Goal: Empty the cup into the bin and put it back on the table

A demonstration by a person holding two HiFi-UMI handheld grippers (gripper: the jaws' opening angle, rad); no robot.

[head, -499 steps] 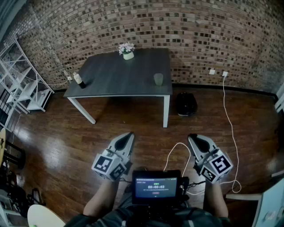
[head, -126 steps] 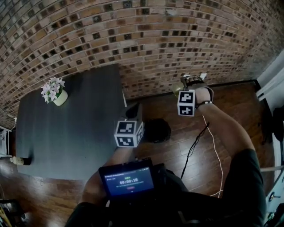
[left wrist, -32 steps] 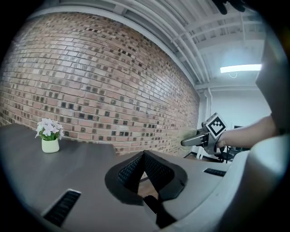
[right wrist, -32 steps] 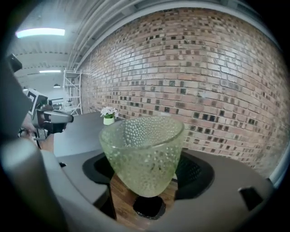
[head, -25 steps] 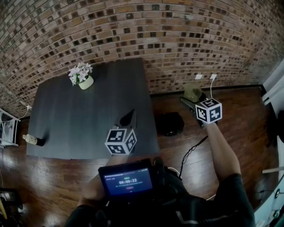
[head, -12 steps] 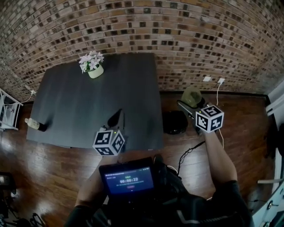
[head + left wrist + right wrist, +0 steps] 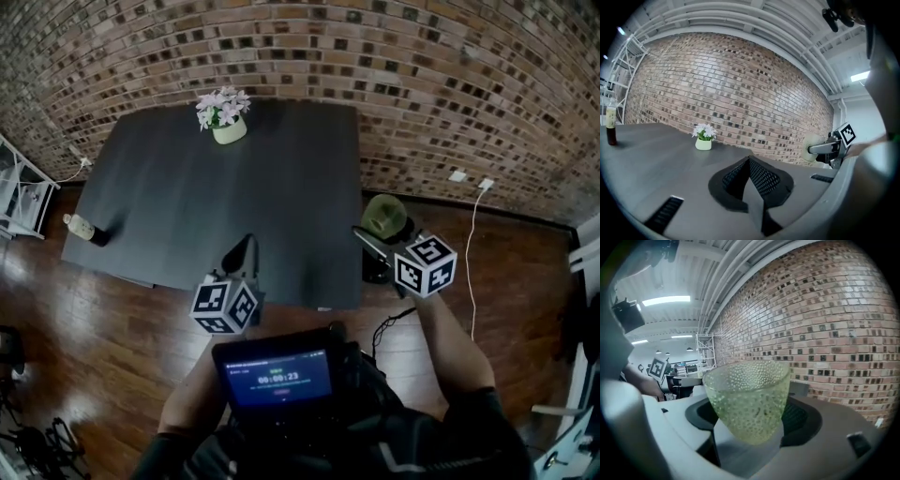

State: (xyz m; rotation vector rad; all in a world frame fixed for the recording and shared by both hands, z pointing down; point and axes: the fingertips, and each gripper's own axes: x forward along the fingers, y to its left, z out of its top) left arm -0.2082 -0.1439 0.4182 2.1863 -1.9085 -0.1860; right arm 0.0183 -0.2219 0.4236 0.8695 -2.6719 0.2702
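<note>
flower pot at table far edge, bottle at left, cup off right

The left claw, jaws closed and empty, points toward twelve o'clock, while the right claw, angled toward ten o'clock, grips the cup.

A brick wall backs a dark table on a glossy wooden floor, white shelving at the left.

The desk is mostly bare ahead of my left tongs: only a flower pot at its far edge and a bottle at its left end stand on it. The brick wall closes off the far side.
</note>
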